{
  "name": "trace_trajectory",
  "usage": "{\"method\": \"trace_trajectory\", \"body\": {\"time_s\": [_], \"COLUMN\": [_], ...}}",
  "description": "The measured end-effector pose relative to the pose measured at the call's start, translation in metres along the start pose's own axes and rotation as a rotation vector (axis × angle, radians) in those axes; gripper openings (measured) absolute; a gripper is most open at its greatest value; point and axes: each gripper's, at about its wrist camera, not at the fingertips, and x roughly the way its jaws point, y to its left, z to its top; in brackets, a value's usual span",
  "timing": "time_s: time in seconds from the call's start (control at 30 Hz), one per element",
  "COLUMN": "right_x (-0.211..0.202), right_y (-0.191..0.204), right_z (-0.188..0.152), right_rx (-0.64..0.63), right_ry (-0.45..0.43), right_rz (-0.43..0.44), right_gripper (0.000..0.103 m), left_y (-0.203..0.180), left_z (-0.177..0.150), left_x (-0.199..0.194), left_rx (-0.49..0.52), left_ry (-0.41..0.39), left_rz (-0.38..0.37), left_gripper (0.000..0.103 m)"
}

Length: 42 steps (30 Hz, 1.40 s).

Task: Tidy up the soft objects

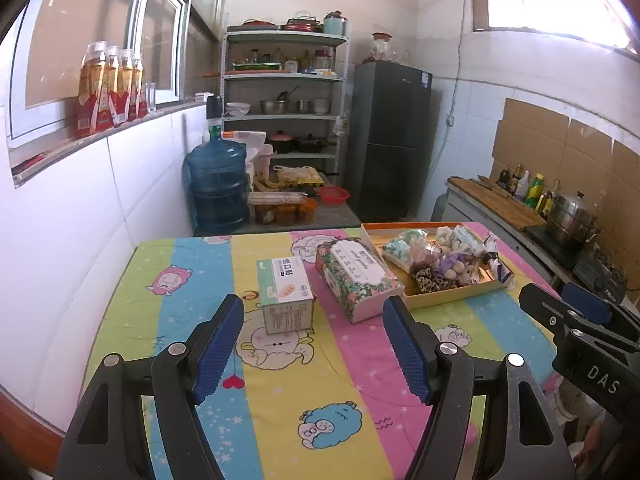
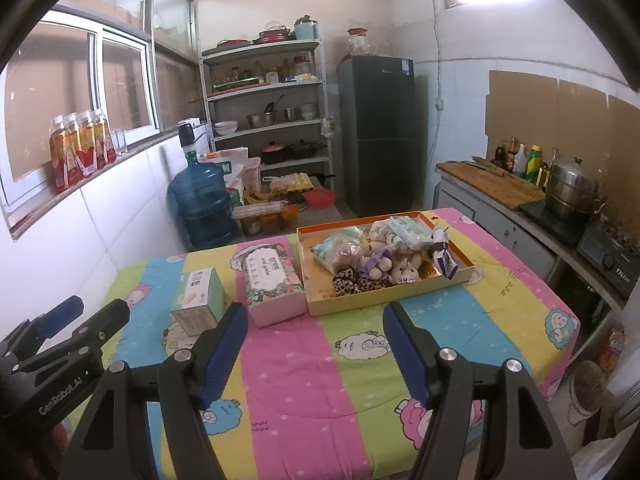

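Two views, left wrist first: left gripper [image 1: 312, 344] agape and empty, well short of shallow orange-rimmed cardboard tray [image 1: 452, 296] heaped with plush toys [image 1: 440, 264]; right wrist: right gripper [image 2: 314, 350] likewise agape, liable to snag neighbouring toys.

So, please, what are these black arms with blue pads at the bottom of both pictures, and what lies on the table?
They are two hand-held grasping tools, each carrying its own camera that looks along its fingers. One picture comes from the left tool, the other from the right tool. Both are open and hold nothing. On the striped cartoon cloth lie a small green box, a floral tissue box and a shallow tray with small plush toys and soft packets.
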Motion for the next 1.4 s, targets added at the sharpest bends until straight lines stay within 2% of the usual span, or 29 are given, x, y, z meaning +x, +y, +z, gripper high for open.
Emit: {"method": "trace_trajectory", "body": {"time_s": [1.4], "right_x": [0.0054], "right_y": [-0.0023], "right_z": [0.0045], "right_rx": [0.006], "right_ry": [0.007], "right_rz": [-0.001], "right_gripper": [0.07], "left_y": [-0.0009], "left_z": [0.0053], "left_x": [0.0038], "left_rx": [0.015], "left_ry": [0.009], "left_rz": [-0.011], "left_gripper": [0.074]}}
